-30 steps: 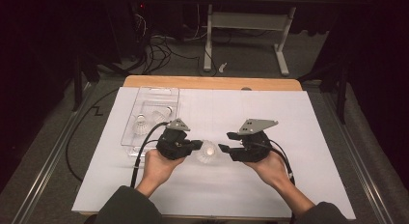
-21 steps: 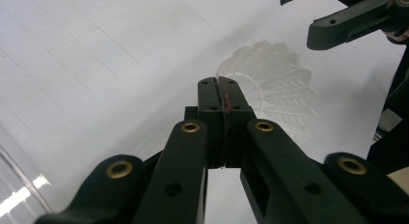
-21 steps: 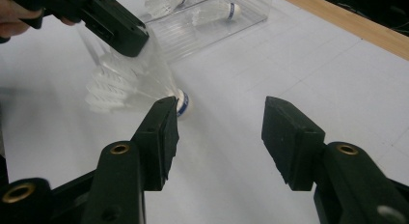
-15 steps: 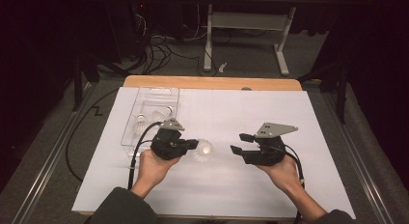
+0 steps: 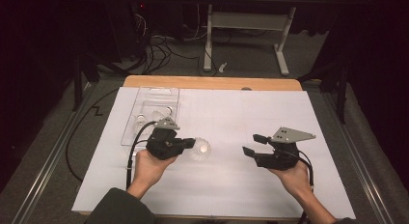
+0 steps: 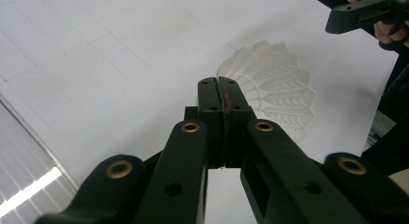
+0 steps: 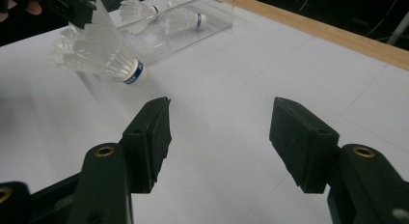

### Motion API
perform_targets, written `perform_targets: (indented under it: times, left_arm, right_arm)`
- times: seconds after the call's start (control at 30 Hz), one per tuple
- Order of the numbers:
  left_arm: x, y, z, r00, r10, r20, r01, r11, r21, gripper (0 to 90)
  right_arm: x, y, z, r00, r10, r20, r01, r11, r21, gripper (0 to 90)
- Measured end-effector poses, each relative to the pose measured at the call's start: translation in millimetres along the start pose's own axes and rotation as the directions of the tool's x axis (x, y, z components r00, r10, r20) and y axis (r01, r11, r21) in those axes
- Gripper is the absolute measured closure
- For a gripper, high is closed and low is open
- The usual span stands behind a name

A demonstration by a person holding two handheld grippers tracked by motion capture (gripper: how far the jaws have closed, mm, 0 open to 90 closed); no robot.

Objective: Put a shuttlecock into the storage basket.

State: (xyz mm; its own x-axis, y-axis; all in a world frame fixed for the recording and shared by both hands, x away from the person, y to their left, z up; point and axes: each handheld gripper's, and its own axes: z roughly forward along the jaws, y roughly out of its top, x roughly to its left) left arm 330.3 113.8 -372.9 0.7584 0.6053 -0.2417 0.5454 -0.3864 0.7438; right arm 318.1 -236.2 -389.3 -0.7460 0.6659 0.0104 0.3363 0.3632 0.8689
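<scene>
The left gripper (image 5: 189, 144) pinches the feather skirt of a white shuttlecock (image 5: 200, 149), its cork end toward three o'clock. The right gripper (image 5: 252, 145), well apart at three o'clock, holds nothing; its jaws have just been opening. A clear tray (image 5: 144, 94) lies at eleven o'clock.

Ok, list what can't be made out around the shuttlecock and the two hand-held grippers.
- High view: where the left hand-held gripper grips the shuttlecock is too small and pale to tell.
- Left gripper view: the shut jaws cover the shuttlecock's near edge; its cork is out of sight behind the feathers.
- Right gripper view: lettering on the shuttlecock's blue band is too small to read; the clear tray is cut off by the top edge.
</scene>
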Motion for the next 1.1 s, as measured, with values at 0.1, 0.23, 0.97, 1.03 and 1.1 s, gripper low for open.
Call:
perform_targets:
  times: [0.1,0.23,0.97,1.03,1.1]
  left_arm:
    - [0.7,-0.3,-2.1,1.0000,-0.001,-0.006,0.001,1.0000,-0.003,89.9]
    - [2.4,-1.6,-4.8,0.9999,-0.006,-0.009,0.006,1.0000,-0.007,89.9]
    - [12.0,-6.1,-21.5,0.9990,-0.035,-0.028,0.034,0.9990,-0.030,89.9]
    - [12.8,-6.8,-23.4,0.9988,-0.040,-0.030,0.039,0.9987,-0.034,89.9]
    - [13.3,-7.3,-25.4,0.9986,-0.041,-0.034,0.040,0.9986,-0.035,89.9]
  right_arm:
    - [-0.2,-3.2,-2.9,1.0000,-0.001,0.006,0.001,1.000,-0.012,39.8]
    - [-1.8,-8.0,-7.5,0.9998,0.001,0.018,-0.001,1.000,-0.020,38.6]
    - [-7.2,-33.7,-20.6,0.9981,0.036,0.050,-0.033,0.998,-0.051,35.7]
    - [-6.9,-35.0,-21.0,0.9981,0.034,0.050,-0.032,0.998,-0.053,35.6]
    - [-6.5,-36.2,-21.6,0.9980,0.037,0.051,-0.035,0.998,-0.054,35.4]
